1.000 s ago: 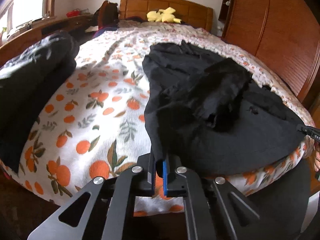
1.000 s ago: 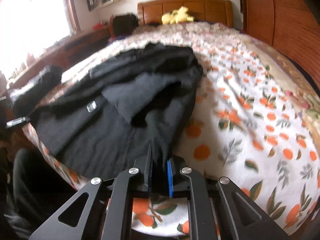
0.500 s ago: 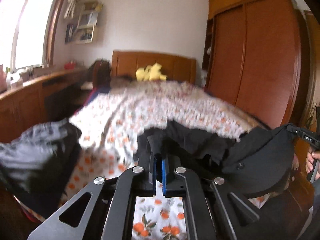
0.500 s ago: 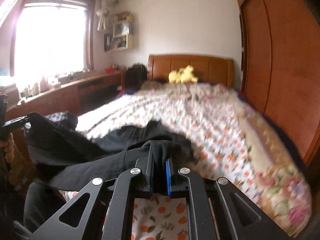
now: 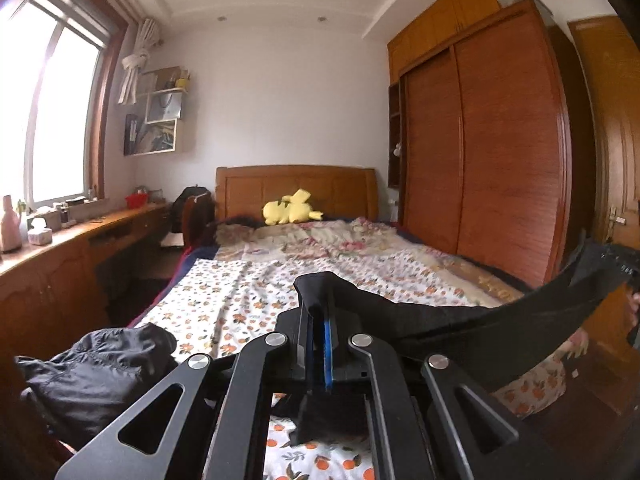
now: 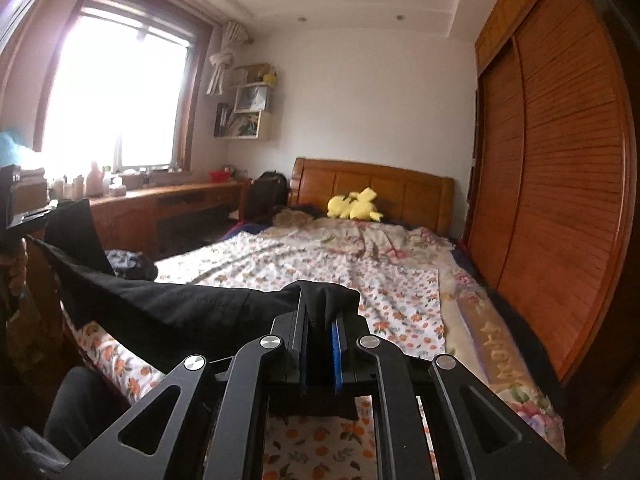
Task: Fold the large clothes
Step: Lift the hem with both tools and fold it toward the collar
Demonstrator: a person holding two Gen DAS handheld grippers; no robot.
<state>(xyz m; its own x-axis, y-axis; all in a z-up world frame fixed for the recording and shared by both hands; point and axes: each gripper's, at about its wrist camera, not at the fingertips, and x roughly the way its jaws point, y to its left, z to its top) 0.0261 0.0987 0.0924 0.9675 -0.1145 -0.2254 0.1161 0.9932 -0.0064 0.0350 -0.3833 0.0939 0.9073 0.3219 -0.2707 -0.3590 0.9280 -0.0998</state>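
A large black garment (image 5: 500, 332) hangs stretched in the air between my two grippers, above the foot of the bed. My left gripper (image 5: 320, 320) is shut on one bunched corner of it; the cloth runs off to the right, up to the other gripper at the frame's edge. In the right wrist view my right gripper (image 6: 320, 316) is shut on the opposite corner, and the black garment (image 6: 168, 312) stretches left toward the other hand. The lower part of the garment hangs below both views, hidden.
The bed (image 5: 256, 292) carries an orange-print sheet and a yellow plush toy (image 5: 290, 212) by the headboard. A second dark garment (image 5: 104, 368) lies bunched at the bed's near left corner. A wooden wardrobe (image 5: 500, 160) lines the right side, a wooden desk (image 5: 80, 248) the left.
Both grippers rose and tipped up from looking down at the bed to looking level across the room. The black garment came up off the sheet and now hangs taut between them.
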